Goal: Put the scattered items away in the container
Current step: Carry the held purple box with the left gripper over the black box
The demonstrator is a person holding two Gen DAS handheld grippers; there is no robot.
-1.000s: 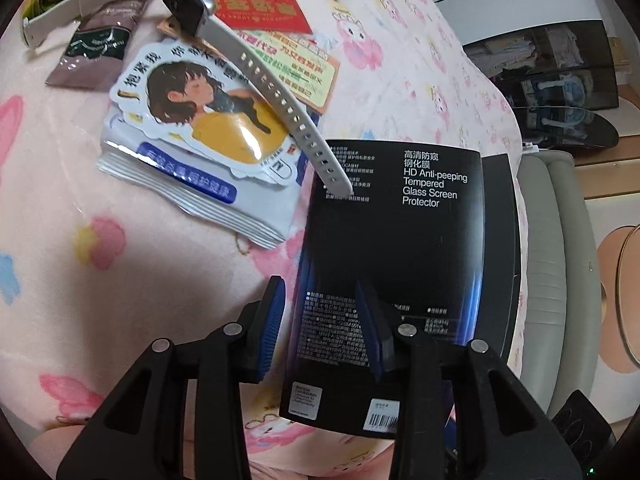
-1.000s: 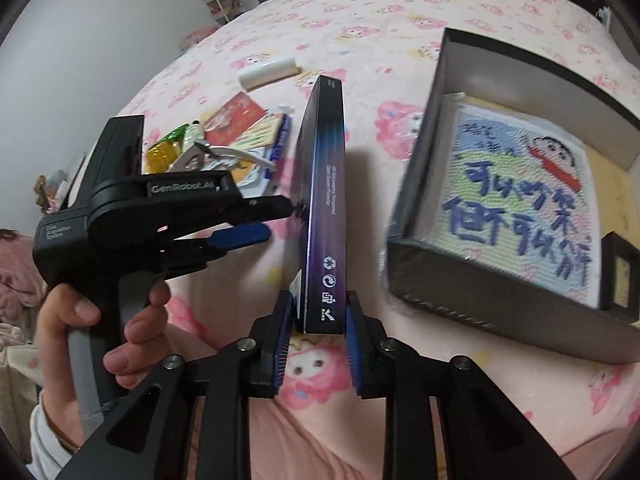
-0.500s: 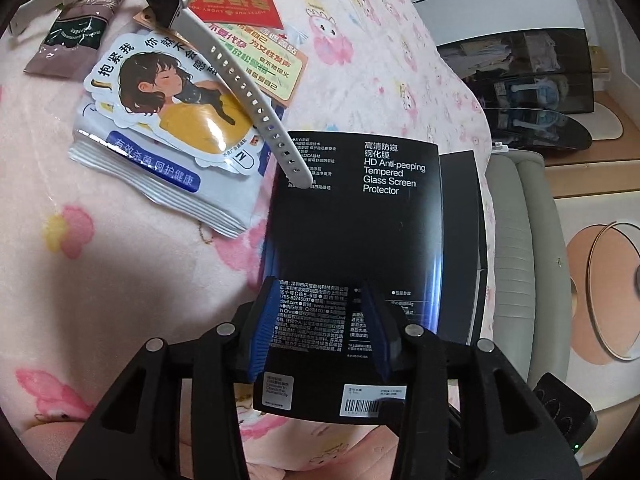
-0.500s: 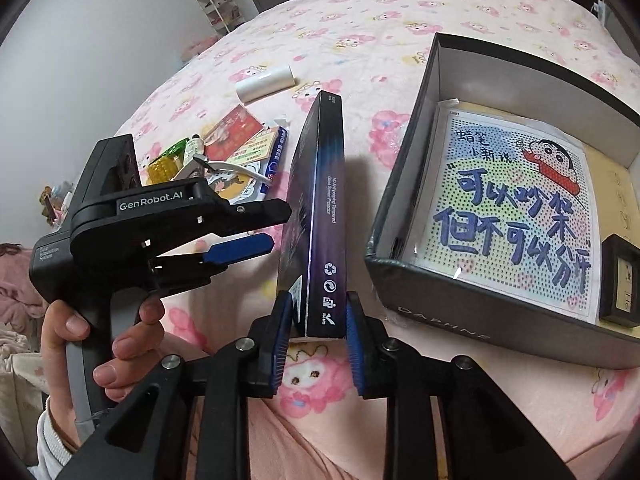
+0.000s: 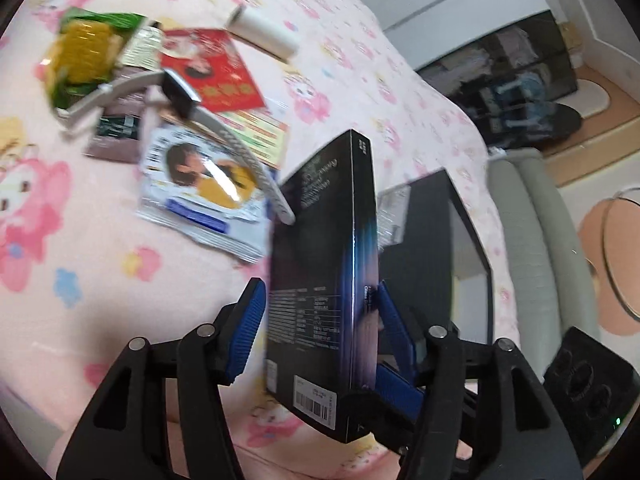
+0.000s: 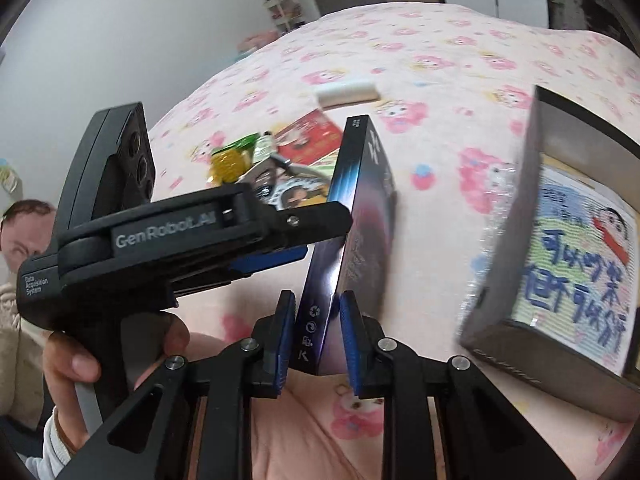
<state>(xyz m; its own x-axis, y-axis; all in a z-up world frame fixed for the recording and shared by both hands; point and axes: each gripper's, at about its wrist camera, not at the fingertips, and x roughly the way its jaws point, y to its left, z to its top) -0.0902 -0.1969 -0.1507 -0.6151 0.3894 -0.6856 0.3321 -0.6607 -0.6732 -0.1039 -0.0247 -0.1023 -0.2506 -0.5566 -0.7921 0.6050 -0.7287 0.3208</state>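
Observation:
My right gripper (image 6: 314, 342) is shut on the near end of a black screen-protector box (image 6: 352, 216), held on edge above the pink bedspread. The same box (image 5: 324, 280) fills the left wrist view, standing between the open jaws of my left gripper (image 5: 320, 320), which do not clamp it. The dark open container (image 6: 560, 248) sits to the right, with a cartoon print lying inside; it shows behind the box in the left wrist view (image 5: 452, 240). Scattered packets, a red card (image 5: 212, 68) and a white watch strap (image 5: 240, 148) lie beyond.
A white roll (image 5: 264, 34) lies further back on the bed. A green-yellow snack packet (image 5: 84, 56) and a brown sachet (image 5: 116, 136) sit at the left of the pile. A grey chair (image 5: 536, 240) stands past the bed edge on the right.
The box has been turned up from lying nearly flat to standing on edge and lifted. My left gripper's jaws have spread wider beside it. The right gripper keeps its hold.

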